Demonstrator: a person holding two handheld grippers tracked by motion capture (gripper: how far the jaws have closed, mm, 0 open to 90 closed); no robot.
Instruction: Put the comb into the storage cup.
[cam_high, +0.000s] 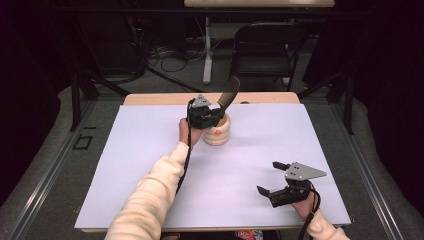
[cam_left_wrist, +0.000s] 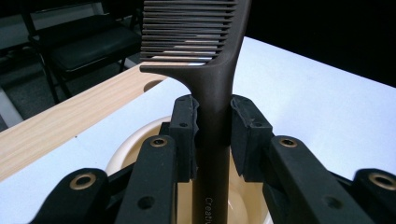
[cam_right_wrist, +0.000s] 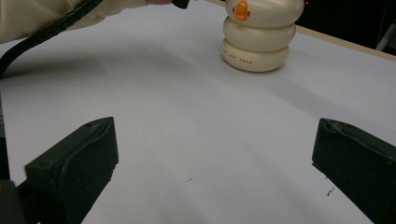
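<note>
In cream holder (cam_high: 216, 134): comb (cam_high: 228, 95), handle-down, gripped.

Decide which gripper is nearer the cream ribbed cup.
Left. The left gripper sits over the cup, clamping a comb standing in it; the right gripper rests open, well off near the table's front edge.

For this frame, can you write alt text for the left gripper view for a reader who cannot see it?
The left gripper clamps the handle of a dark brown comb between its two black jaws, teeth end up, directly above the open mouth of a cream-coloured cup. The cup stands on a white table with a wooden edge; a dark folding chair is behind.
</note>
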